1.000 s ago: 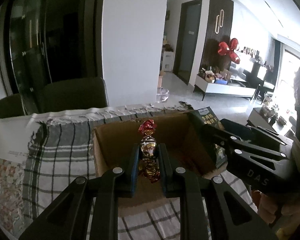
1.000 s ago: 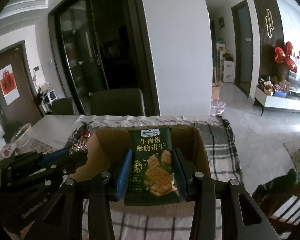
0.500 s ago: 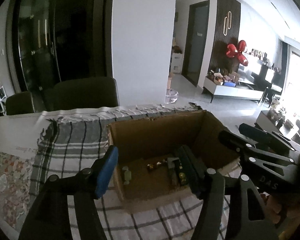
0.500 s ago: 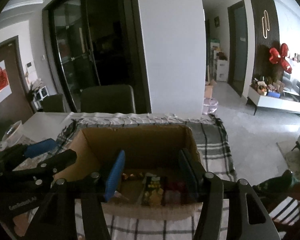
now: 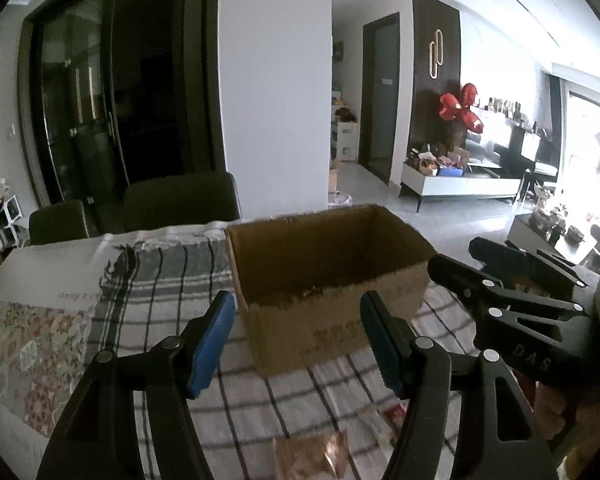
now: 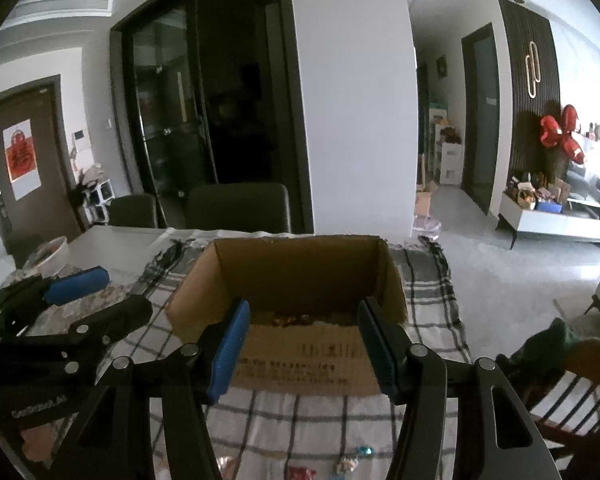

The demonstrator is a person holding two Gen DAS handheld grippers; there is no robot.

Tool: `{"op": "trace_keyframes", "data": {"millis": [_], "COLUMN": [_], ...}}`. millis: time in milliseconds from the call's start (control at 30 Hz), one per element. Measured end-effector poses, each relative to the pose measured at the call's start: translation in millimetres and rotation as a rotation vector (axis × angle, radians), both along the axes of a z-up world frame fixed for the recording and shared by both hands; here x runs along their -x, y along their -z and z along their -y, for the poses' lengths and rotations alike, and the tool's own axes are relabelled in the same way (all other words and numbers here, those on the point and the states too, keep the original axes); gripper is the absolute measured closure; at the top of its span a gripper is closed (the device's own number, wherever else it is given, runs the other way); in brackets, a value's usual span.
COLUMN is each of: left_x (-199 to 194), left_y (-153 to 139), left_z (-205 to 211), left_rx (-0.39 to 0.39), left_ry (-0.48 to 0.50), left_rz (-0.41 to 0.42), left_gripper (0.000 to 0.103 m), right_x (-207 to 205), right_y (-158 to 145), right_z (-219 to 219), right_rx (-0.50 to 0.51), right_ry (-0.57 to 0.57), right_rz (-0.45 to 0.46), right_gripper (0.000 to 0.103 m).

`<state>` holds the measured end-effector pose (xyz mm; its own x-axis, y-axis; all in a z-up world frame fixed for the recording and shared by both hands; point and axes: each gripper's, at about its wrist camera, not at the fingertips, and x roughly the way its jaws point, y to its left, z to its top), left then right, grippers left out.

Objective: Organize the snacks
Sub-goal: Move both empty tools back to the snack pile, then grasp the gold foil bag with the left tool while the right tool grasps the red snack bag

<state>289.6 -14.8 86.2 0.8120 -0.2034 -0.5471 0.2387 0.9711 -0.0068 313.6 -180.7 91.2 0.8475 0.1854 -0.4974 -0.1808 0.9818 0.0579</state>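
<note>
An open cardboard box [image 5: 332, 320] stands on the plaid cloth; it also shows in the right wrist view [image 6: 300, 364]. Snacks lie in its bottom, mostly hidden by the near wall. My left gripper [image 5: 300, 340] is open and empty, in front of the box. My right gripper [image 6: 304, 348] is open and empty, also just in front of the box. Loose wrapped snacks [image 5: 312, 456] lie on the cloth below the left gripper. Small wrapped candies [image 6: 348, 460] lie on the cloth below the right gripper.
The plaid cloth [image 5: 160, 280] covers a table with a floral mat [image 5: 32, 344] at the left. Dark chairs [image 5: 180, 200] stand behind the table. A wooden chair [image 6: 572, 392] is at the right. A bowl [image 6: 48, 252] sits far left.
Both grippers opened and dropped their loads into the box: the left let go of the candy string, the right let go of the green cracker pack. Both then drew back from the box.
</note>
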Motion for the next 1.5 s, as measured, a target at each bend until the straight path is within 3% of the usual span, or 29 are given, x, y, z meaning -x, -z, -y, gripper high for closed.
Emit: {"op": "trace_keyframes", "data": {"millis": [367,733,1100,1500], "left_x": [51.1,79.8,70.2,38.9], "left_y": [31.7,74.7,122.3,157.3], "left_z": [-0.6,1.9,5.7,12.2], "left_rx": [-0.013,-0.035,-0.075,-0.111], "left_ry": [0.022,0.043,0.065,0.091], "left_rz": [-0.042,-0.12,-0.255,-0.329], "left_gripper": [0.037,0.034,0.033,0.031], "right_x": [47.6,73.8,72.5,49.6], "right_y": [19.8,59.8,111.8,152.8], "right_z": [0.5,-2.5,-3.2,-1.4], "right_rx": [0.006,0.028,0.031,0.043], "right_ry": [0.003,-0.003,-0.002,0.012], "right_rz": [-0.039,-0.133,-0.276,-0.382], "right_gripper": [0.046,0.046,0.046,0.048]}}
